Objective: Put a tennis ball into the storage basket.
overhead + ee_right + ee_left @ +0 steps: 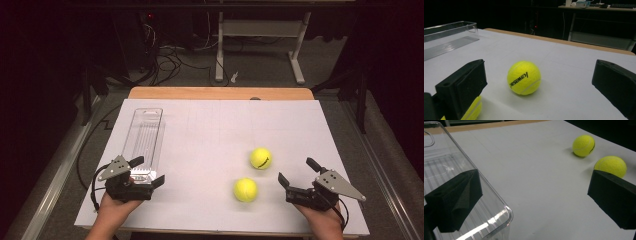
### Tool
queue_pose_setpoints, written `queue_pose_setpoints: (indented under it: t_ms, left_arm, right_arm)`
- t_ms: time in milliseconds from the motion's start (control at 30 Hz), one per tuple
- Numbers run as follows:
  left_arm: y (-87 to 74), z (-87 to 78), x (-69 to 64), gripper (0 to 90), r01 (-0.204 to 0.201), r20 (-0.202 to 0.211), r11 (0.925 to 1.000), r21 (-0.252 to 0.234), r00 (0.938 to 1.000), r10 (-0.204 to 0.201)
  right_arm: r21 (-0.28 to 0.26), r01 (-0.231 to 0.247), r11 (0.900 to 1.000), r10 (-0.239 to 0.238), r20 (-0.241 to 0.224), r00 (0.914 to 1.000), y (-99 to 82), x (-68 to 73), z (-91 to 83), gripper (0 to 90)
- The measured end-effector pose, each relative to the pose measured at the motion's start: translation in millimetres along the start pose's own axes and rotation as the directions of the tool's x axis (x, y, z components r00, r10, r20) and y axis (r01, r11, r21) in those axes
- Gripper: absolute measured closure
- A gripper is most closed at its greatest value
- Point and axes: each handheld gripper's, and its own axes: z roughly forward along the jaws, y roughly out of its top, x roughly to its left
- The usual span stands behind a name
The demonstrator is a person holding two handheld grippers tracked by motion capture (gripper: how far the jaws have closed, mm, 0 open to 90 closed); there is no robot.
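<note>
Two yellow tennis balls lie on the white table sheet (210,135): a farther ball (260,158) (583,145) (524,77) and a nearer ball (245,190) (610,166) (473,111). A clear plastic tray (144,140) (454,185) (446,35) lies lengthwise at the left. My left gripper (147,172) (534,197) is open at the tray's near end, one jaw over its corner. My right gripper (299,172) (539,85) is open, held right of the balls, with the farther ball ahead between its jaws, untouched.
The sheet covers a wooden tabletop (220,93) whose far edge shows. Beyond it stand white desk legs (298,55) and tangled cables (170,60) on a dark floor. Metal rails (60,165) run along both sides of the table.
</note>
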Motion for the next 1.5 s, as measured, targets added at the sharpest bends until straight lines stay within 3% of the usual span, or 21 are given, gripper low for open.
queue_pose_setpoints:
  t_ms: [500,767,1500]
  left_arm:
    - [1.7,-1.6,0.1,0.4,0.025,0.014,0.9996,-0.015,0.9996,-0.024]
    - [2.0,-1.8,-1.0,0.3,0.018,0.020,0.9997,-0.019,0.9996,-0.018]
    - [3.2,-8.6,5.1,0.3,0.030,0.006,0.9974,-0.066,0.9996,-0.029]
  right_arm:
    - [-0.015,-0.002,0.9999,0.002,0.006,1.0000,0.2,-1.6,-1.5,0.3]
    - [-0.003,0.007,1.0000,-0.007,-0.002,1.0000,-0.6,-0.1,0.8,0.3]
    - [0.001,0.011,0.9999,-0.011,-0.006,0.9999,-1.8,0.2,1.9,0.3]
